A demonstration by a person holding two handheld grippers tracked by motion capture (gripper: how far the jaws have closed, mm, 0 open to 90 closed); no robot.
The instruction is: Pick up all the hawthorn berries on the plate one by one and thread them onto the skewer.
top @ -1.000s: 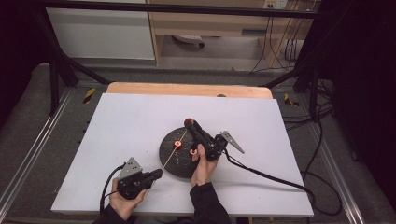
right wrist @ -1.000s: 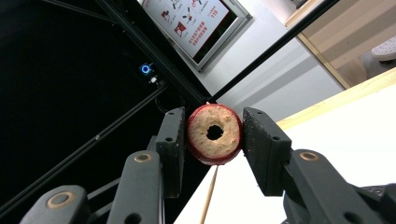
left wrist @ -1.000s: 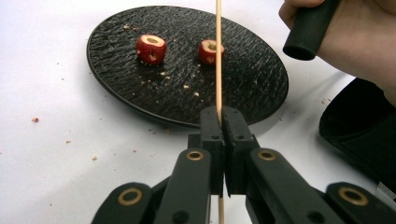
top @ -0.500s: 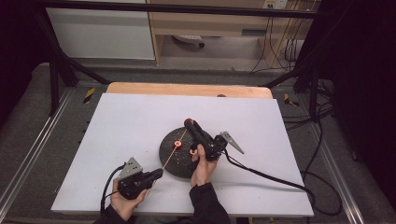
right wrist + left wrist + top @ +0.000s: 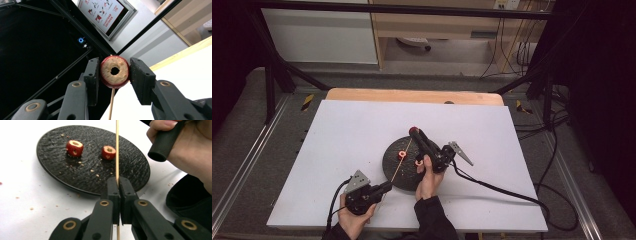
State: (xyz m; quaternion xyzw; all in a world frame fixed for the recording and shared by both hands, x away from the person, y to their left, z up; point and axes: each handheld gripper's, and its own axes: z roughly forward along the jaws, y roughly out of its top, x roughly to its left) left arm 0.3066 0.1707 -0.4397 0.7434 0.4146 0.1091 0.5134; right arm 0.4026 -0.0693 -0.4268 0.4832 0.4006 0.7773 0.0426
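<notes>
A black plate [image 5: 409, 177] lies on the white table, near its front. Two cored red fruit pieces [image 5: 74, 148] [image 5: 108, 152] rest on the plate [image 5: 62, 170]. My left gripper [image 5: 386, 186] [image 5: 118, 183] is shut on the lower end of a thin wooden skewer [image 5: 398, 164] [image 5: 117, 150], which slants up over the plate. My right gripper [image 5: 416, 134] [image 5: 114, 72] is shut on a third cored fruit piece [image 5: 413, 130] [image 5: 114, 72], held above the plate's far edge at the skewer's upper end. The skewer [image 5: 111, 102] runs behind this piece; whether it passes through the hole I cannot tell.
Crumbs lie scattered on the white table [image 5: 337, 140] around the plate. A wooden strip [image 5: 412, 95] borders its far edge. The right gripper's cable [image 5: 502, 190] trails to the right over the table. Black frame bars [image 5: 277, 75] stand at the back.
</notes>
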